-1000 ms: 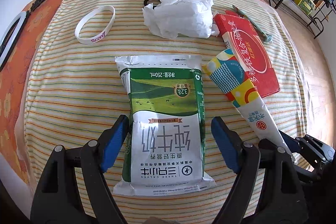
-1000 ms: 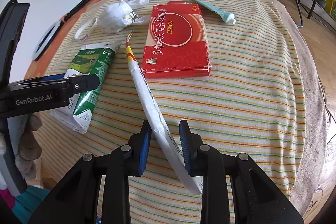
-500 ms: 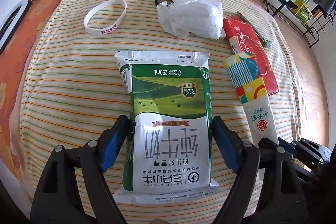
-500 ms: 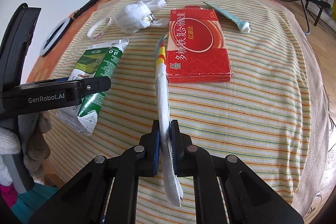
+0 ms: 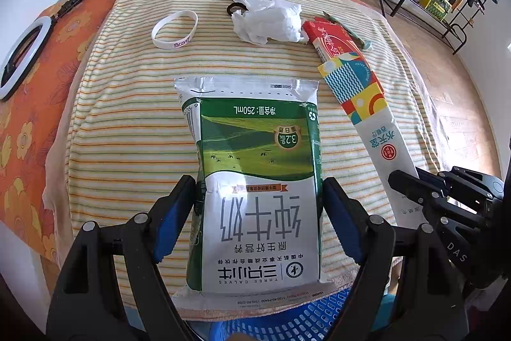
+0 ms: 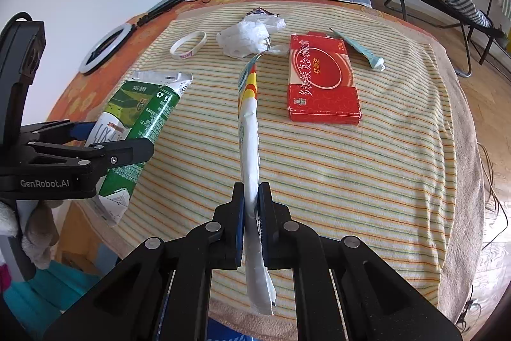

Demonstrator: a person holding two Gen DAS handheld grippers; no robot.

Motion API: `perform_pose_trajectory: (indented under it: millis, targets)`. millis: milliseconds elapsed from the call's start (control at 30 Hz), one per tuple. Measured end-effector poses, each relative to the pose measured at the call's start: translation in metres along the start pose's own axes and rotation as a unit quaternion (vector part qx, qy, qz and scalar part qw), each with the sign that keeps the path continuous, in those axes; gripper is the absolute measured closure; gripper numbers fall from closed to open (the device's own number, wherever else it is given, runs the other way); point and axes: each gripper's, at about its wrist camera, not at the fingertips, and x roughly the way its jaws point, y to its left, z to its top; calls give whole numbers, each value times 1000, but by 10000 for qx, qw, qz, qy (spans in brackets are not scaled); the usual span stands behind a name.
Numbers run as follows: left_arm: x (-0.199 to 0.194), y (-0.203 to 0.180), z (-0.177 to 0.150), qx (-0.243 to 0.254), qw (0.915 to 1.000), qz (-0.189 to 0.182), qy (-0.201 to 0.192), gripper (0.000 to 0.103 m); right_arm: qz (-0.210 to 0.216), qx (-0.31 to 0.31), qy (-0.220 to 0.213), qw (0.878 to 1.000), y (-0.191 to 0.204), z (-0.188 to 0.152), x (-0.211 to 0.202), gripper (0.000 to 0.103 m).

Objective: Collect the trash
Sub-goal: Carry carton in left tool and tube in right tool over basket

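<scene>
1. Left wrist view, far left: a white ring light (image 5: 19, 56) lies on the orange flowered cloth (image 5: 28, 123) at the frame's left edge.
2. Upper left of centre, a white silicone wristband (image 5: 174, 29) rests on the striped yellow towel (image 5: 127, 130) that covers the bench.
3. Centre: the left tool (image 5: 258, 210) is clamped on a green-and-white milk pouch (image 5: 258, 181), its blue pads pressing the pouch's two sides; the pouch's near end hangs past the bench edge, above a blue plastic basket (image 5: 287, 321) at the bottom.
4. Upper centre, a crumpled white plastic bag (image 5: 271, 18) sits on the towel, well apart from the pouch.
5. Right: a long flattened white paper wrapper with a colourful patterned end (image 5: 367, 111) runs diagonally, its lower end held by the right tool (image 6: 251, 222).
6. Right wrist view: that tool is pinched tight on the wrapper (image 6: 249, 143), which stands on edge between the pads.
7. Further right, a flat red cardboard box (image 6: 322, 79) lies on the towel, with a pale teal tube (image 6: 361, 50) just beyond it.
</scene>
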Motion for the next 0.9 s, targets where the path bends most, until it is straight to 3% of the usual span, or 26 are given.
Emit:
perform_pose_trajectory:
  millis: [167, 533, 900]
  targets:
    - [-23, -2, -36, 69, 9999, -156, 1, 21, 145, 22, -17, 9999, 16, -30, -20, 96]
    - [-60, -15, -112, 346, 9992, -105, -149, 21, 216, -76, 107, 9997, 46, -103, -56, 96]
    - [-61, -27, -168, 612, 9980, -142, 5, 21, 381, -73, 305, 9988, 73, -155, -73, 96]
